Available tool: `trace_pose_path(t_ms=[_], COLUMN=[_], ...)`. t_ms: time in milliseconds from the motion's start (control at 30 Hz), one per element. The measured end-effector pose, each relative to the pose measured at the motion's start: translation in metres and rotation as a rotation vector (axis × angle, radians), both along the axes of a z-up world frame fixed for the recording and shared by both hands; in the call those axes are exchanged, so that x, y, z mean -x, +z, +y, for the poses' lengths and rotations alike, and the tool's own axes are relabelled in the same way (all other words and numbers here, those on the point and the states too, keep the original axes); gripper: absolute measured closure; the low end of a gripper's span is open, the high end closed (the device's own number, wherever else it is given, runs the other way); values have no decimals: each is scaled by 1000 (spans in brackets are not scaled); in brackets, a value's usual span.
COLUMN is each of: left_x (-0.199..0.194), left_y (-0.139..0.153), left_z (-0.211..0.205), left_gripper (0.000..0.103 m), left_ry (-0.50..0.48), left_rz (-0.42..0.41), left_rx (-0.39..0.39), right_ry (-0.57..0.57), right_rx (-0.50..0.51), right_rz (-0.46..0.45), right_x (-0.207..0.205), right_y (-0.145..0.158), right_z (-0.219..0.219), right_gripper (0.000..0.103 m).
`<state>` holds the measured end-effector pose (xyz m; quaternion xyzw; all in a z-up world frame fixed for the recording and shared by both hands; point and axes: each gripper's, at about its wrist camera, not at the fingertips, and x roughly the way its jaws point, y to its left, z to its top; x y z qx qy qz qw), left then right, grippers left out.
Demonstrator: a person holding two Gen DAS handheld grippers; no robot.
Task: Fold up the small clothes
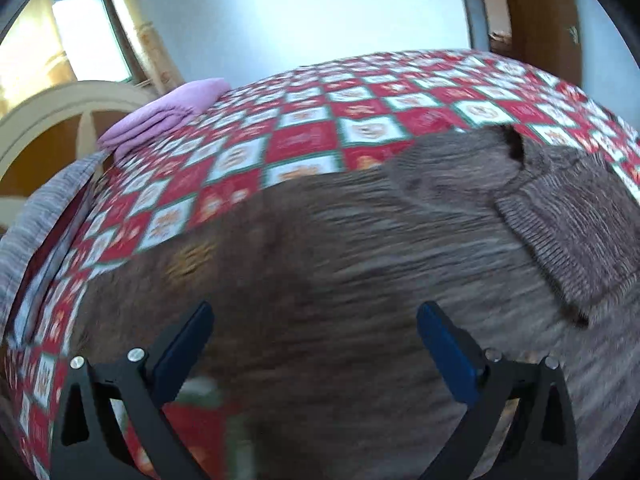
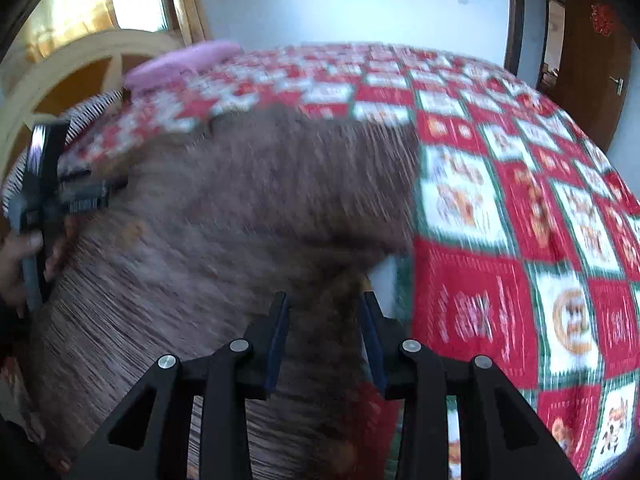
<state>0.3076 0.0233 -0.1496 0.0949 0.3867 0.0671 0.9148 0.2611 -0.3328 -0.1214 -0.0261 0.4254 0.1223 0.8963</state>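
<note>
Here the left tongs (image 1: 316, 320) gape wide above the brown sweater (image 1: 360, 240); the right tongs (image 2: 326, 312) stand narrow, with a sweater fold between them.

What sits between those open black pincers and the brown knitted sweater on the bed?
Nothing visible. The left gripper hangs open directly over the brown sweater, with only air between its fingers and the knit.

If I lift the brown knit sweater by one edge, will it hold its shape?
Probably not. The brown knit sweater already drapes and bunches on the checked bedspread, so it should sag. Its thick ribbed knit looks fairly heavy for a small garment, and rough enough not to slip easily.
</note>
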Motion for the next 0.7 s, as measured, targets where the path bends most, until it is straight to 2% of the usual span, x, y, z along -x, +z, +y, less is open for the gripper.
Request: trace_pose_path(t_ms=[167, 233, 300, 333, 367, 467, 600, 700], left_x=[22, 27, 34, 38, 43, 53, 66, 75], left_y=[9, 8, 6, 5, 3, -2, -7, -8], left_z=[47, 67, 90, 101, 116, 147, 190, 218], left_gripper=[0, 0, 0, 0, 0, 0, 0, 0], left_ry=[88, 131, 184, 206, 235, 301, 393, 462], left_rz=[-35, -32, -29, -24, -15, -1, 17, 30], left_rx=[-6, -4, 0, 11, 25, 35, 78, 146], right_ry=[69, 92, 121, 137, 170, 170, 131, 128], right_rx=[16, -9, 19, 18, 13, 86, 15, -13], right_rz=[-58, -28, 9, 56, 151, 57, 12, 11], right_x=[-33, -51, -72, -77, -85, -75, -65, -64], right_y=[22, 19, 4, -6, -24, -26, -31, -31], right_z=[48, 67, 92, 102, 114, 135, 126, 122], right_gripper=[66, 66, 66, 66, 64, 64, 62, 61])
